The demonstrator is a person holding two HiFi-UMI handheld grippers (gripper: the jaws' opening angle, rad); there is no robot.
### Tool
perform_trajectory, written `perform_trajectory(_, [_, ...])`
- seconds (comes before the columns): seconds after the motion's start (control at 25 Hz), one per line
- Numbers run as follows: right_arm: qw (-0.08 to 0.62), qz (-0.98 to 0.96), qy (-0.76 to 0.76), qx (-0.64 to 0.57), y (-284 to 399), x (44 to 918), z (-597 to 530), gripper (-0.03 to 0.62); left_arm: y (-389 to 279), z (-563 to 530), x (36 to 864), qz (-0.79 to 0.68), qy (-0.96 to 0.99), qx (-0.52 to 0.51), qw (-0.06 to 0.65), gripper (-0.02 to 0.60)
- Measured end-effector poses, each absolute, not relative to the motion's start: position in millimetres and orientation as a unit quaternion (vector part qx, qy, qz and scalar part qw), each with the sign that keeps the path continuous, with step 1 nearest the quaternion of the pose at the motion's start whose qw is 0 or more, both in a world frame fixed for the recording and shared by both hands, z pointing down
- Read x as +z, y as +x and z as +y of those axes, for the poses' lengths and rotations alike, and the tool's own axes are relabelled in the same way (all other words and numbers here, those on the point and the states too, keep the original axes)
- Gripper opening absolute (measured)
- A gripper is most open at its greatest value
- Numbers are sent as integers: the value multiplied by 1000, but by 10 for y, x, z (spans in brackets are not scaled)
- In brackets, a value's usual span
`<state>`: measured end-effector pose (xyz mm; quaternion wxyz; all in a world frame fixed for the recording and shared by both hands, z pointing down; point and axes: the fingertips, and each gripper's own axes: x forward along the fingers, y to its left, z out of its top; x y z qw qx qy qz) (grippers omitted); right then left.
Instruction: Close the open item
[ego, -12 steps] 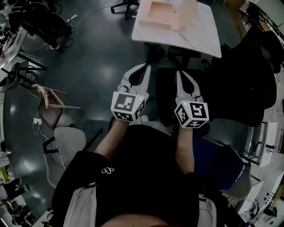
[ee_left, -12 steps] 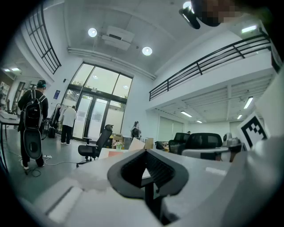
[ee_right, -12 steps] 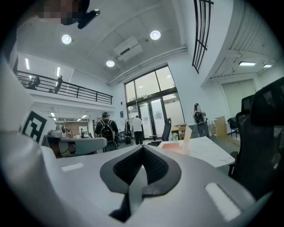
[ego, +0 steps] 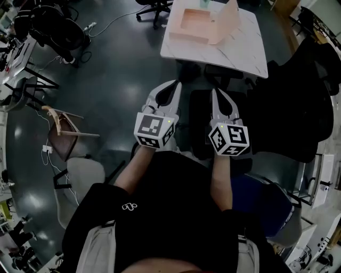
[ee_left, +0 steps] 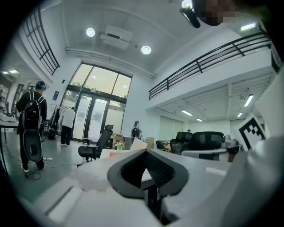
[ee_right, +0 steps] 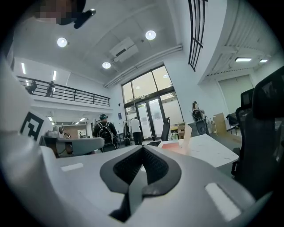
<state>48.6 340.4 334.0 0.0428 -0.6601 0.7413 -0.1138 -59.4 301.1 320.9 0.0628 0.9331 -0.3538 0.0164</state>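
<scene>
Floor (ego: 117, 80), dark and glossy, fills most of the head view, with a black office chair (ego: 298, 101) bulking at the right. Beyond the person's arms stands a pale marbled worktop (ego: 240, 53). On its far part sits the task's thing, a shallow peach-coloured box (ego: 194, 24). Its lid (ego: 228, 15) stands up along the right side, so the box is plainly open.

Nearer, the left hand-held gripper (ego: 177, 83) and the right hand-held gripper (ego: 214, 91) are held side by side and level. Their noses point toward the worktop but are well short of it. Each gripper view shows its jaws pressed together tip to tip with nothing between them, so both are closed and empty.

By my reading the closing itself has not begun; this is the approach. The next move calls for carrying a gripper forward to the box, getting it beside or behind the upright lid, and tipping the lid down over the tray. A closed nose should do for pushing, while a pinch would need the jaws parted first. The box looks light and may slide, so the other gripper could steady it.
</scene>
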Motion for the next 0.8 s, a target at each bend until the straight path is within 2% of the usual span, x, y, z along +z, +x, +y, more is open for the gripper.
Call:
perform_trajectory(0.4, [50,737,-665,-111,763,3355,2763,-2,-366,2301,3255,-346,935,0,76,0])
perform_trajectory(0.8, [71,736,-658,-142,1033,3698,1544,0,-103,1088,3525,-343,936,24,78,0])
